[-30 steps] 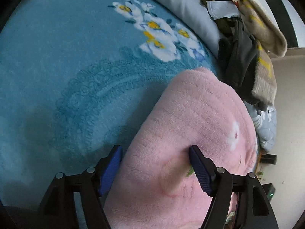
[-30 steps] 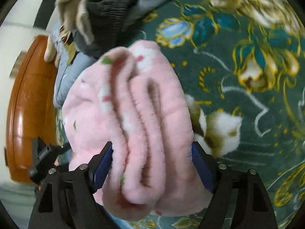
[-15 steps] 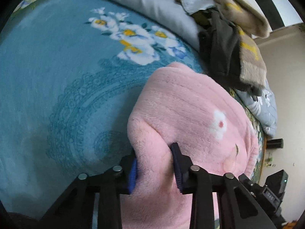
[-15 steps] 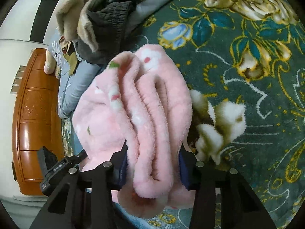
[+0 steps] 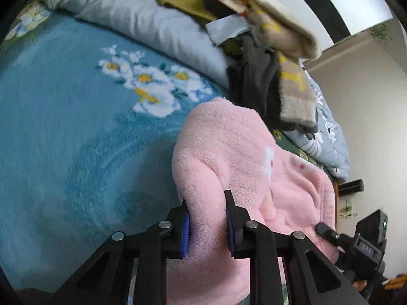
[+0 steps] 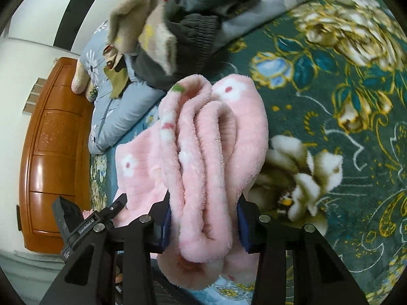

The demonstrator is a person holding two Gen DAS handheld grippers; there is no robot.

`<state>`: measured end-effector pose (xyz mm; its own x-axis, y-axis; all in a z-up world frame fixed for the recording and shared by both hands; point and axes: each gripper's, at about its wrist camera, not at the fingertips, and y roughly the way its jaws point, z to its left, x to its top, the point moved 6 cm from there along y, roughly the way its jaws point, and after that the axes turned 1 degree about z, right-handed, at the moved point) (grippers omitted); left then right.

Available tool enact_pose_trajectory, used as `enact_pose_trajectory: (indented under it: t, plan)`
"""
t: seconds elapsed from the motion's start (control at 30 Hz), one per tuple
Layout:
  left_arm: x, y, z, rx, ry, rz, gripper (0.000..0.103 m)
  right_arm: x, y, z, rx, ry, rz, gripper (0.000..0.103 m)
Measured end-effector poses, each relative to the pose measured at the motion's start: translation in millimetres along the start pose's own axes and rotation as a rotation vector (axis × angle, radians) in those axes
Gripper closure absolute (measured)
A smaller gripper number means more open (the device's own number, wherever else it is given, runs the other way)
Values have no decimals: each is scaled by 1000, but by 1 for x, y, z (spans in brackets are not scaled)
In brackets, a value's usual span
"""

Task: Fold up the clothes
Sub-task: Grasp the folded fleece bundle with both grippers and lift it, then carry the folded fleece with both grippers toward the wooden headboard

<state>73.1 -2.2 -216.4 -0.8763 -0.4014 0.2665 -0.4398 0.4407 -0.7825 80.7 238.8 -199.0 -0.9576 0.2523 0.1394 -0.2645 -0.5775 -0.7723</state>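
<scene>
A folded pink fleece garment (image 5: 236, 157) with small white flowers is held between both grippers above the bed. My left gripper (image 5: 207, 225) is shut on one thick edge of it over the blue floral blanket (image 5: 63, 127). My right gripper (image 6: 203, 222) is shut on the other end, where several folded layers of the pink garment (image 6: 211, 142) bulge between the blue pads. The right gripper's black body (image 5: 361, 246) shows at the lower right of the left wrist view.
A pile of loose clothes (image 5: 269, 58), beige, dark grey and olive, lies on a grey quilt (image 5: 142, 17) behind the garment. A dark green floral blanket (image 6: 330, 89) covers the bed on the right. A wooden cabinet (image 6: 53, 147) stands beside the bed.
Both grippers went from open around the pink garment to shut on it. The garment has risen off the blanket and both cameras tilted up, showing more of the clothes pile.
</scene>
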Motion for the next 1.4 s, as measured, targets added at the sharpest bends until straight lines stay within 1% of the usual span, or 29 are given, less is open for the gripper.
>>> enact_pose_trajectory:
  t: [0.07, 0.17, 0.27, 0.43, 0.6, 0.7, 0.83, 0.93, 1.03, 1.1, 1.2, 1.27, 1.4]
  plan:
    - [6, -13, 2, 7, 18, -20, 80, 4, 3, 15, 7, -16, -1, 60]
    - [21, -30, 13, -1, 9, -46, 80, 8, 12, 38, 17, -46, 7, 60]
    - [36, -47, 34, -1, -12, -67, 80, 12, 28, 68, 30, -85, 25, 60]
    - [68, -76, 93, 10, -82, -100, 79, 10, 76, 128, 68, -164, 88, 60]
    - [101, -118, 176, 41, -175, -148, 80, -3, 139, 201, 127, -249, 176, 60]
    - [121, -147, 222, 95, -193, -184, 80, -12, 179, 248, 163, -298, 233, 60]
    - [147, -183, 284, 123, -251, -223, 80, -29, 237, 314, 208, -374, 304, 60]
    - [163, -206, 325, 151, -292, -253, 80, -41, 272, 351, 225, -420, 348, 60]
    - [177, -225, 364, 191, -324, -269, 80, -53, 303, 380, 248, -432, 378, 60]
    - [191, -237, 387, 230, -326, -272, 80, -61, 325, 400, 263, -440, 399, 60]
    - [213, -252, 408, 266, -313, -291, 80, -73, 355, 428, 287, -451, 428, 60]
    - [229, -263, 419, 290, -301, -307, 80, -81, 367, 440, 310, -454, 439, 60]
    - [257, -279, 436, 350, -259, -335, 80, -93, 387, 450, 326, -465, 449, 60]
